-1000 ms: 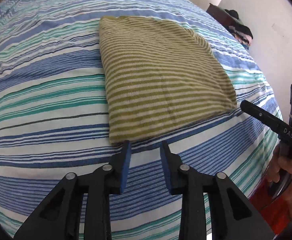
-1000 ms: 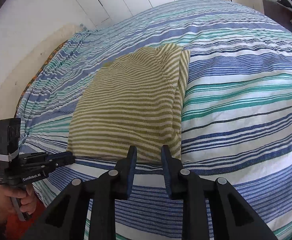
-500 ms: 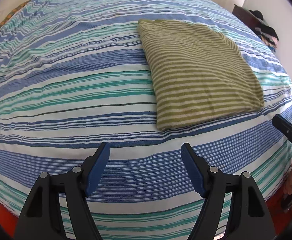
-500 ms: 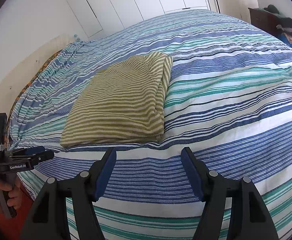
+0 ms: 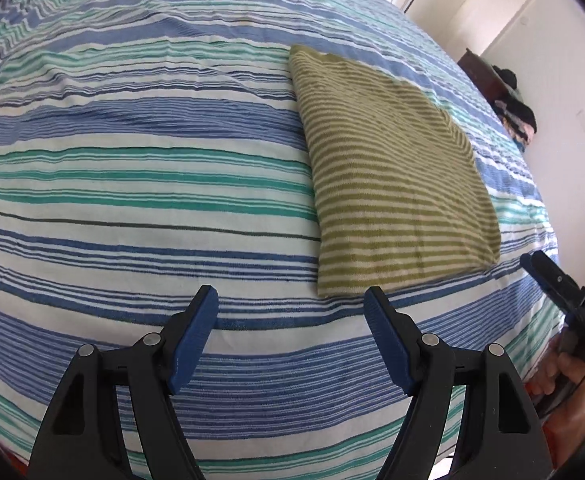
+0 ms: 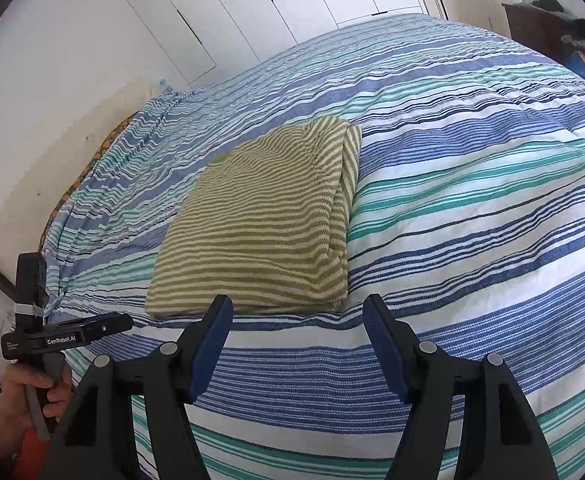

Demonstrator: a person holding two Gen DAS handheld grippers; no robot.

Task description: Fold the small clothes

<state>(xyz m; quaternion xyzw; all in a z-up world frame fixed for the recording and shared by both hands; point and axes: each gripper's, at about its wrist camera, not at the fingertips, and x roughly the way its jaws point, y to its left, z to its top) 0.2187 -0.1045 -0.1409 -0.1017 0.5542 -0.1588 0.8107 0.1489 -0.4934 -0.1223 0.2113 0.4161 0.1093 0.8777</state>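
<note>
A folded olive-and-cream striped garment (image 5: 388,176) lies flat on the striped bed; it also shows in the right wrist view (image 6: 268,224). My left gripper (image 5: 292,300) is open and empty, just short of the garment's near left corner, above the bedcover. My right gripper (image 6: 298,308) is open and empty, just short of the garment's near edge. The right gripper also shows in the left wrist view (image 5: 552,284) past the garment's right corner. The left gripper shows in the right wrist view (image 6: 92,326), at the lower left.
The bed (image 5: 132,160) has a blue, teal and white striped cover (image 6: 472,200). White closet doors (image 6: 292,0) stand behind it. A dark cabinet with piled clothes (image 5: 508,96) stands against the right wall. A pillow edge (image 6: 8,236) lies at the left.
Both grippers let go of the garment's near edge, opened wide and drew back toward the bed's edge. The garment stays folded and flat.
</note>
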